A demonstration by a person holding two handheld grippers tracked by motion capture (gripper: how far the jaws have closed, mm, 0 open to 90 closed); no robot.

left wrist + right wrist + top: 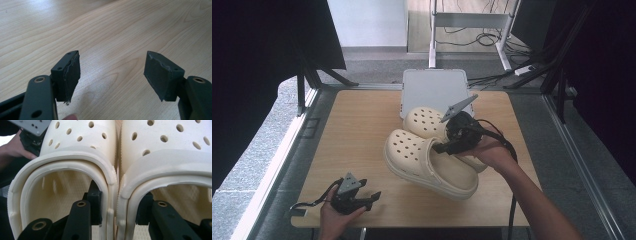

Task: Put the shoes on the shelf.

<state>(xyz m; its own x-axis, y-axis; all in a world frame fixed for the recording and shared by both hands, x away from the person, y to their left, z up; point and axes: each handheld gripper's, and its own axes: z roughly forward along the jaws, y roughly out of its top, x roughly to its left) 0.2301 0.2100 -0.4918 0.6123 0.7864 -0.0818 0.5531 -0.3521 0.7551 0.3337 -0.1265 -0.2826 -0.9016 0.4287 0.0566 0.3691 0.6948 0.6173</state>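
Right gripper [113,212] is pinching both clogs [432,160] together by their inner walls mid-counter [362,130]; left gripper [112,72], fingers apart and empty, is idling; placing remains.

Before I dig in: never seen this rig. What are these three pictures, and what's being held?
No robot arm here: a person holds a two-jaw tool in each hand at a wooden table.

The high view looks down from above the person's side. The other two pictures come from a camera riding on each tool, looking along its black jaws.

On the table lie two cream perforated clogs side by side, the near clog and the far clog, with a white board behind them.

The right tool pinches the clogs together: one jaw sits inside each clog, squeezing their adjoining side walls.

The left tool sits at the near left of the table, jaws open, with bare wood between them.
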